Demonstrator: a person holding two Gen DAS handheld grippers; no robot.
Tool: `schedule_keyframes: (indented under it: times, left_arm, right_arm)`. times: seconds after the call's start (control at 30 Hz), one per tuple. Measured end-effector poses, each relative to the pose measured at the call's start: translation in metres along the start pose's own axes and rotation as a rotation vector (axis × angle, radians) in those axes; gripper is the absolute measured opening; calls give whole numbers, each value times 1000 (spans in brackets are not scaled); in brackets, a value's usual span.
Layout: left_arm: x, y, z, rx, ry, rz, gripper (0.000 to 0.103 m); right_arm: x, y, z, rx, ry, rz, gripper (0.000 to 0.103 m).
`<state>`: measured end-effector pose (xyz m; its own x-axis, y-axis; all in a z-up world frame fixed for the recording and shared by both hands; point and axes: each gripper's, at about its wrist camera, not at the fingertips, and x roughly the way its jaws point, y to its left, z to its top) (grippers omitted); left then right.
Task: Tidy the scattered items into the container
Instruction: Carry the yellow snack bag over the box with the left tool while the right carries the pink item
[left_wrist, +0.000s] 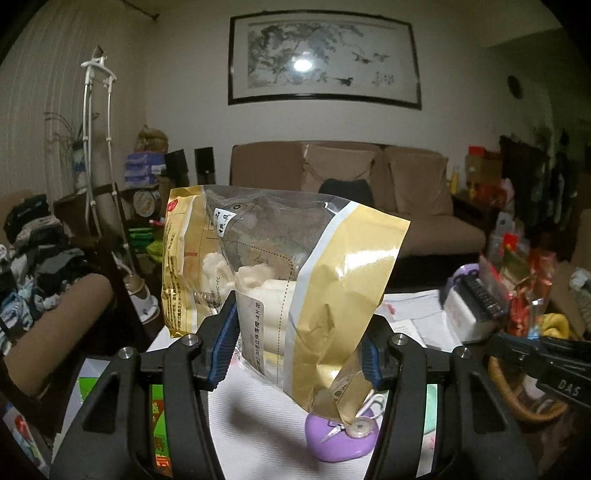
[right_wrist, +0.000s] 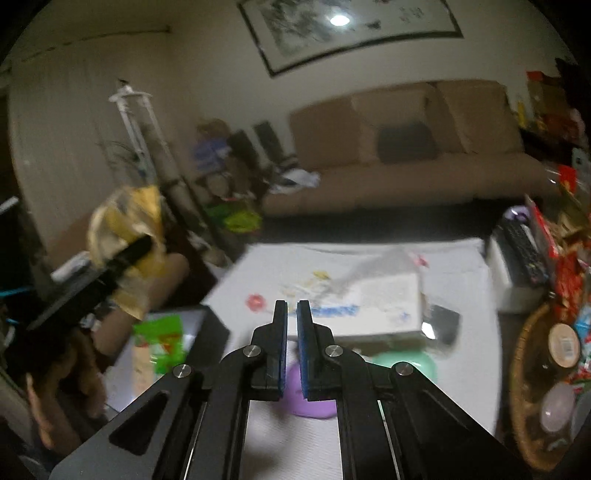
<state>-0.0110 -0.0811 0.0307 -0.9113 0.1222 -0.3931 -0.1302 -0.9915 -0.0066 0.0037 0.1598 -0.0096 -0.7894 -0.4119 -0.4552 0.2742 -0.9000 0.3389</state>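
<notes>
My left gripper (left_wrist: 297, 354) is shut on a gold and clear snack bag (left_wrist: 288, 266) with white pieces inside, its blue pads (left_wrist: 225, 343) pressing both sides. The bag hangs above the white table (left_wrist: 266, 417). In the blurred right wrist view the same bag (right_wrist: 122, 225) shows at the left with a black finger (right_wrist: 133, 251) across it. My right gripper (right_wrist: 292, 310) is shut with nothing between its pads, raised over the table. A wicker basket (right_wrist: 524, 369) holding jars stands at the right edge.
A purple object (right_wrist: 314, 406) and a green one (right_wrist: 410, 363) lie on the table below the grippers. Behind them are a white box (right_wrist: 376, 306) and a dark phone (right_wrist: 443, 325). A black box with a green packet (right_wrist: 162, 339) sits left. A brown sofa (left_wrist: 406, 192) is behind.
</notes>
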Motion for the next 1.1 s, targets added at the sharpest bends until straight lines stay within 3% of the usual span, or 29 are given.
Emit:
schedule_keyframes:
  times: [0.07,0.13,0.2,0.27,0.3,0.33,0.4,0.43,0.47,0.5,0.53,0.63,0.77,0.83,0.9,0.97,1.0,1.1]
  left_arm:
    - [-10,13,-1,-11,-8,-9,53]
    - [-21,26,-1,-6,-27,16,53]
    - [-30,35,-2,13,-49,46,53]
    - [-40,44,-4,48,-100,104,53]
    - [-43,47,-7,67,-122,151,53]
    - [-44,52,-9,103,-124,224,53]
    - [-42,62,-13,120,-111,281,53]
    - [-43,74,-15,92,-110,280,53]
    - [-41,84,-17,57,-94,264,53]
    - [-39,92,-19,27,-75,244,53]
    - [-36,100,-24,-3,-61,216,53]
    - [-22,107,-34,-10,-8,215,53]
    - [-9,111,-40,-51,31,197,53]
    - [-10,108,-44,-51,21,203,53]
    - [-9,105,-46,-38,22,221,53]
    - [-10,106,-48,-33,24,230,53]
    - [-11,107,-48,-34,26,231,53]
    - [-16,120,-49,-52,25,245,53]
  right_arm:
    - [3,9,-1,-7,16,51,4]
    - [5,13,-5,-44,21,10,4]
    - [6,7,-8,-27,44,24,4]
    - [7,-1,-10,-4,62,40,4]
    - [8,-4,-12,-24,65,-11,4]
    - [8,-7,-15,-28,71,-39,4]
    - [12,-23,-24,-7,117,-33,5]
    - [19,-32,-31,-22,163,-50,5]
    - [26,-40,-43,-68,200,-120,6]
    - [39,-53,-59,-112,249,-215,11]
    - [51,-66,-73,-106,294,-252,22]
    - [97,-122,-118,50,513,-339,26]
    - [131,-139,-152,-1,637,-477,26]
    - [140,-137,-158,-29,653,-463,39]
    - [151,-137,-166,-49,667,-457,37]
    - [158,-141,-172,-15,674,-455,10]
    - [158,-143,-173,28,664,-445,4]
    - [150,-137,-165,62,598,-403,4]
